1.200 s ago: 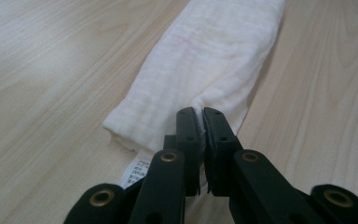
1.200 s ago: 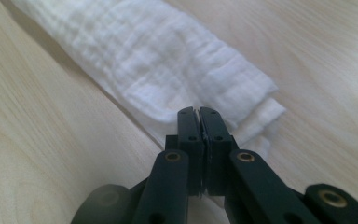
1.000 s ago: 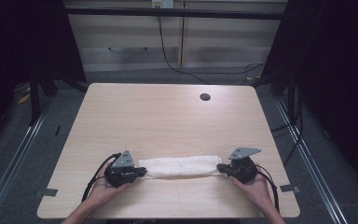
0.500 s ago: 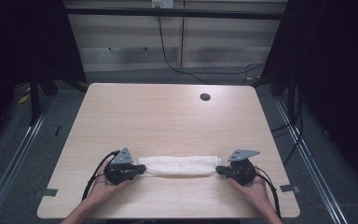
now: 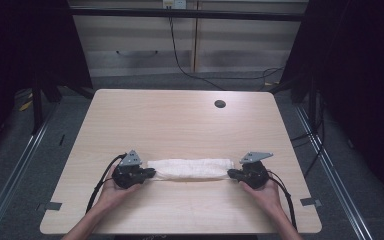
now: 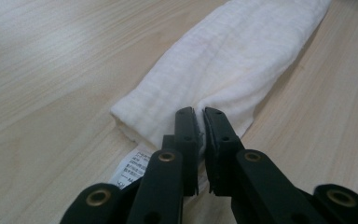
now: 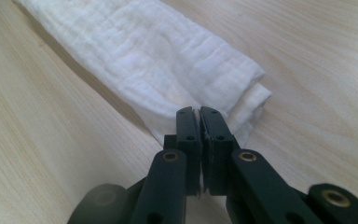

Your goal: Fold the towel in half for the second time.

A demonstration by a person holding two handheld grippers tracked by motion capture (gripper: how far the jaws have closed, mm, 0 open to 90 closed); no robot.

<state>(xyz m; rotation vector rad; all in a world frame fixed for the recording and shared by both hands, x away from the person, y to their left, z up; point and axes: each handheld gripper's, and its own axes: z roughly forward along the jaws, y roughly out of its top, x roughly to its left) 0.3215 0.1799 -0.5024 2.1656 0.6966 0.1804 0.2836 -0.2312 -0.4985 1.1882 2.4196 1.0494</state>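
While both hands rest on the desk [image 5: 180,125], the folded white towel [image 5: 190,168] lies flat at 6 o'clock, long axis 9-to-3 | left gripper [image 6: 199,122]: jaws clamped on towel's 9 o'clock end, care label [image 6: 133,168] beside them | right gripper [image 7: 198,119]: jaws clamped on 3 o'clock end

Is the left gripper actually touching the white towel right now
Touching. In the left gripper view, the left gripper has its jaws pinched shut on a corner of the folded white towel.
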